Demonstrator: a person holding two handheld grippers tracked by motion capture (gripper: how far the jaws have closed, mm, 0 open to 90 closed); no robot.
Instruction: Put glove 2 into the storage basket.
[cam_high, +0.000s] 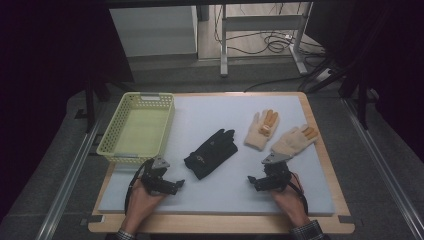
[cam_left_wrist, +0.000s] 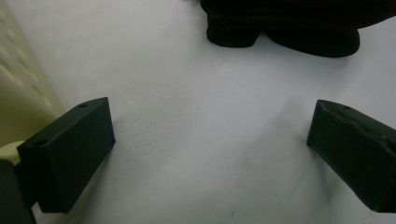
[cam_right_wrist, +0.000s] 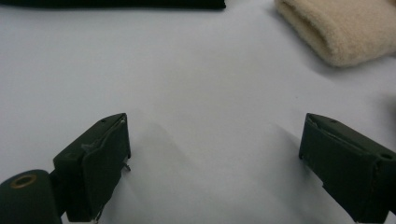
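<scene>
Yellow basket (cam_high: 114, 148) at the desk's left edge, nothing inside. Black gloves (cam_high: 211, 152) just right of the basket, untouched. Left gripper (cam_high: 173, 185) near the basket's front corner, fingers (cam_left_wrist: 70, 154) wide apart, holding nothing. Right gripper (cam_high: 253, 181) likewise, fingers (cam_right_wrist: 95, 163) spread, empty.

On my desk (cam_high: 320, 150) the basket (cam_high: 137, 127) sits at the far left. Right of it, mid-desk, lies a glove pair (cam_high: 211, 152), stacked. Farther right lie two more gloves: one (cam_high: 261, 131) toward the far edge, the other (cam_high: 294, 141) just right of it and slightly nearer. My left tool (cam_high: 176, 184) rests near the basket's near corner, my right tool (cam_high: 252, 181) near the rightmost glove's cuff.
</scene>
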